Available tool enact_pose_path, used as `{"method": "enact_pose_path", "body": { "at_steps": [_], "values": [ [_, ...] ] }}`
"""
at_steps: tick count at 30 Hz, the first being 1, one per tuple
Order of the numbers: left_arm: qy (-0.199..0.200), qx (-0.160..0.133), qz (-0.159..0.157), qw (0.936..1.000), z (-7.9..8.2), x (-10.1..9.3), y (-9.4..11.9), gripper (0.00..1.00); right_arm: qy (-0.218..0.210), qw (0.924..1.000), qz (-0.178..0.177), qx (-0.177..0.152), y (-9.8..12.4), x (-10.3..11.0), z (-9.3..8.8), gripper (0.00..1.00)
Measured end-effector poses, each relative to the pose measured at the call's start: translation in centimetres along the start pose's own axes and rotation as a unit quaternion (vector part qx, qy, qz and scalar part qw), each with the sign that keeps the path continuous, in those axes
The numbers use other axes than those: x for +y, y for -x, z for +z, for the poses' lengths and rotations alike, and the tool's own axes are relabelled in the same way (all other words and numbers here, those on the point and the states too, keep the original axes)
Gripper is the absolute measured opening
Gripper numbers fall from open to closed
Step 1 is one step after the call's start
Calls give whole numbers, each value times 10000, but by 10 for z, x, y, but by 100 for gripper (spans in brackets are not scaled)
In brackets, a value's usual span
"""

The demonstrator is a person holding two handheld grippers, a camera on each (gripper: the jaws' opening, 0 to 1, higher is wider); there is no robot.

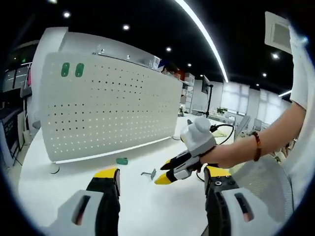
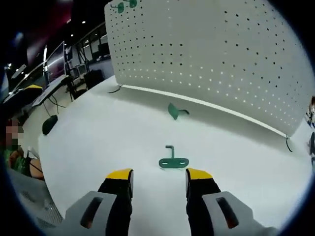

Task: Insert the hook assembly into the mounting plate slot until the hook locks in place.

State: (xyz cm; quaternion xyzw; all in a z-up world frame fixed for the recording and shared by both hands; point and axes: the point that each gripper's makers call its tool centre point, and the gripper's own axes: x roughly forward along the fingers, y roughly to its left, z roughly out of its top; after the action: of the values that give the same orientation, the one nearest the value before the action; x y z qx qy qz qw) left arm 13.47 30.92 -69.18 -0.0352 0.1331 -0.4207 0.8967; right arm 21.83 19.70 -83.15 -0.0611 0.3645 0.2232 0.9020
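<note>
Green and thin, the hook [image 2: 173,161] lay flat on the bench [image 2: 98,142] just before the right gripper [image 2: 160,179], whose fingers [image 2: 120,183] stood apart; it looked light, stiff and slippery, best pinched across its flat plate.

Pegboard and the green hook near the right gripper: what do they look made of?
Pegboard: likely white painted sheet metal, thin, smooth, evenly punched holes. Green hook: looks like a flat green-coated metal plate with a thin bent wire peg; plastic cannot be ruled out.

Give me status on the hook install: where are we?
Early. Done: two green hooks already sit high on the pegboard. In hand: nothing; the right hand-held gripper is open, approaching a green hook lying on the table. Left: grasp it and insert until locked; another hook lies nearer the board.
</note>
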Motion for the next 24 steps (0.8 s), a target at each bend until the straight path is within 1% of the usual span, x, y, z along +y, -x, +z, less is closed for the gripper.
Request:
{"method": "enact_pose_path", "body": {
  "at_steps": [6, 8, 10, 11, 14, 17, 18, 20, 24],
  "values": [
    [60, 6, 88, 9999, -2, 5, 2, 71, -64, 10000, -41, -17, -8, -3, 3, 41],
    [28, 85, 120, 9999, -4, 6, 3, 71, -58, 10000, -64, 23, -10, -3, 3, 40],
    [17, 46, 118, 9999, -3, 5, 5, 71, -50, 9999, -116, -16, -13, -5, 3, 40],
    [54, 2, 116, 9999, -2, 5, 5, 71, -95, 9999, -108, -8, -13, -4, 3, 39],
    [35, 44, 129, 9999, -3, 5, 6, 70, -199, 9997, -131, 80, -17, -6, -2, 38],
    [45, 79, 140, 9999, -5, 5, 6, 69, -261, 9994, -216, 37, -17, -10, -1, 37],
    [31, 66, 209, 9998, -5, 7, 8, 69, -266, 9994, -237, 36, -17, -11, -1, 37],
    [64, 47, 225, 9997, -5, 9, 9, 69, -248, 9993, -272, 1, -18, -14, 1, 36],
    [84, 38, 248, 9996, -5, 10, 10, 69, -259, 9993, -263, -30, -21, -16, 4, 35]
  ]
}}
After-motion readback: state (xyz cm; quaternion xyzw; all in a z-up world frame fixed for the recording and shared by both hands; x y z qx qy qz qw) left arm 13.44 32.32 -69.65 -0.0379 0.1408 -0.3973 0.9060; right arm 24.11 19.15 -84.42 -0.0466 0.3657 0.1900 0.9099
